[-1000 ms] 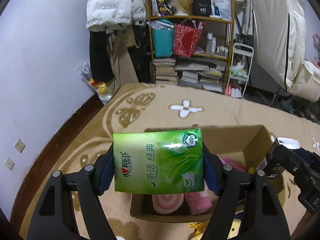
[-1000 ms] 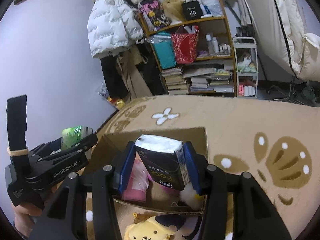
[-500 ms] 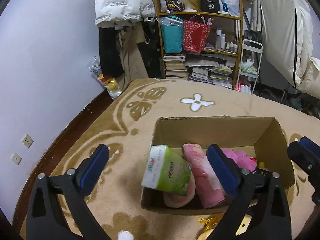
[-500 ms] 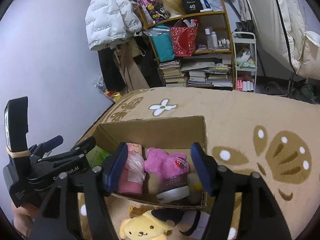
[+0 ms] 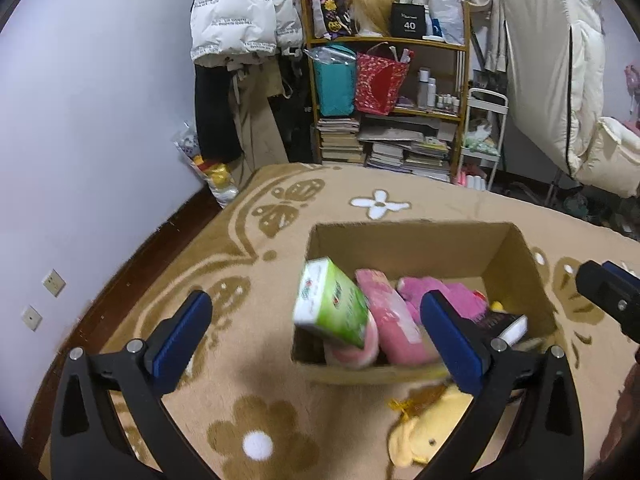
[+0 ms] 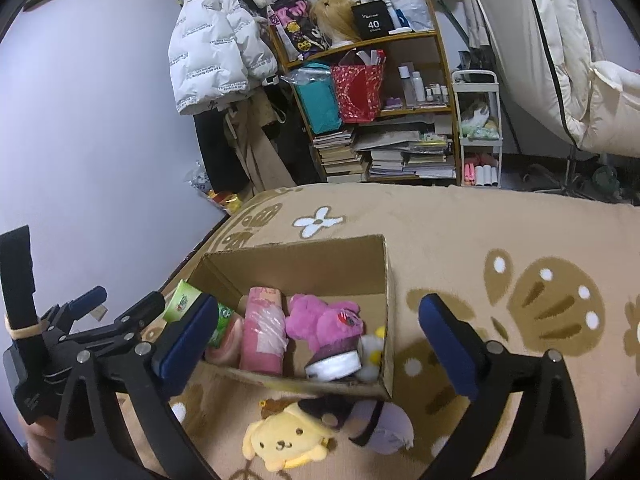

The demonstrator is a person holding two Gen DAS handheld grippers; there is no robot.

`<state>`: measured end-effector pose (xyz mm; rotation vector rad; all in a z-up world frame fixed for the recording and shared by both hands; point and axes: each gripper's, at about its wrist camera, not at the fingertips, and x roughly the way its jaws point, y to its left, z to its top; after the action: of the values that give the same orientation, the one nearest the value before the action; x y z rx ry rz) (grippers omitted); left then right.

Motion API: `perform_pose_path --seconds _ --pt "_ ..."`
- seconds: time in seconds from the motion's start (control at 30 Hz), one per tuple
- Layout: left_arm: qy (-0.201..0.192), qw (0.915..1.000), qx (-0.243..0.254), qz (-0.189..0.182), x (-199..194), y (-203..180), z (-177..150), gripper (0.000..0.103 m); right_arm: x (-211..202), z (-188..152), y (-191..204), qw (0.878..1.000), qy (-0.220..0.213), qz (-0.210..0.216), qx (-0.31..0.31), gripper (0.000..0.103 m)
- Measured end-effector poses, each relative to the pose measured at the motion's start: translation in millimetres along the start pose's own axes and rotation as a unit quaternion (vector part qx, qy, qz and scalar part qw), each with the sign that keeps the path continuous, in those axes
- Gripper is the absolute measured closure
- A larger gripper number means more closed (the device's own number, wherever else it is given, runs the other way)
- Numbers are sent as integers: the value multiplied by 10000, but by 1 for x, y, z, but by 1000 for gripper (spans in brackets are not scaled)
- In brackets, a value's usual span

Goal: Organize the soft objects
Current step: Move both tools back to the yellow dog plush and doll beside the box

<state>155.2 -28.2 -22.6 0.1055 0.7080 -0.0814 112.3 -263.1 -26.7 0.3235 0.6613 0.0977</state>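
Note:
An open cardboard box (image 5: 412,229) (image 6: 386,280) lies on the tan patterned blanket. A green tissue pack (image 5: 332,306) (image 6: 185,304) leans in its left end against a pink roll (image 5: 352,354). Beside them lie a pink wrapped pack (image 5: 390,320) (image 6: 264,332), a purple plush (image 5: 440,292) (image 6: 324,320) and a dark tissue pack (image 5: 500,322) (image 6: 334,360). My left gripper (image 5: 314,308) (image 6: 100,312) hangs back from the box, its jaws opening with nothing gripped. My right gripper (image 6: 318,312) (image 5: 608,296) has jaws opening too, clear of the dark pack. A yellow plush dog (image 6: 284,436) (image 5: 432,432) lies before the box.
A dark and lilac soft thing (image 6: 384,424) lies next to the yellow plush. Beyond the blanket stand a wooden shelf (image 5: 384,100) with books and bags, a hanging white jacket (image 5: 236,12) and a white trolley (image 6: 478,132). A wall (image 5: 80,120) runs along the left.
Both grippers opened and let go of their tissue packs, green from the left and dark from the right. Both packs dropped into the box, and both grippers drew back from it.

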Motion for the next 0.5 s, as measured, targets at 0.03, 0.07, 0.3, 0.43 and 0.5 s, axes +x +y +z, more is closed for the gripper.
perform_pose_path --seconds 0.03,0.07,0.3,0.43,0.5 --pt "27 10000 -22 -49 -2 0 -3 0 -2 -2 -1 10000 10 -9 -1 0" --pt "76 9999 -34 -127 -4 0 -6 0 -5 -4 -1 10000 10 -24 -6 0" --pt "373 9988 -23 -328 -6 -2 -25 0 -14 -20 -7 9999 113 14 80 0" --pt "545 9978 36 -378 -1 -6 -41 0 -11 -30 -12 9997 221 29 126 0" --pt "652 9971 55 -381 3 -9 -48 0 -8 -36 -14 9995 291 35 152 0"
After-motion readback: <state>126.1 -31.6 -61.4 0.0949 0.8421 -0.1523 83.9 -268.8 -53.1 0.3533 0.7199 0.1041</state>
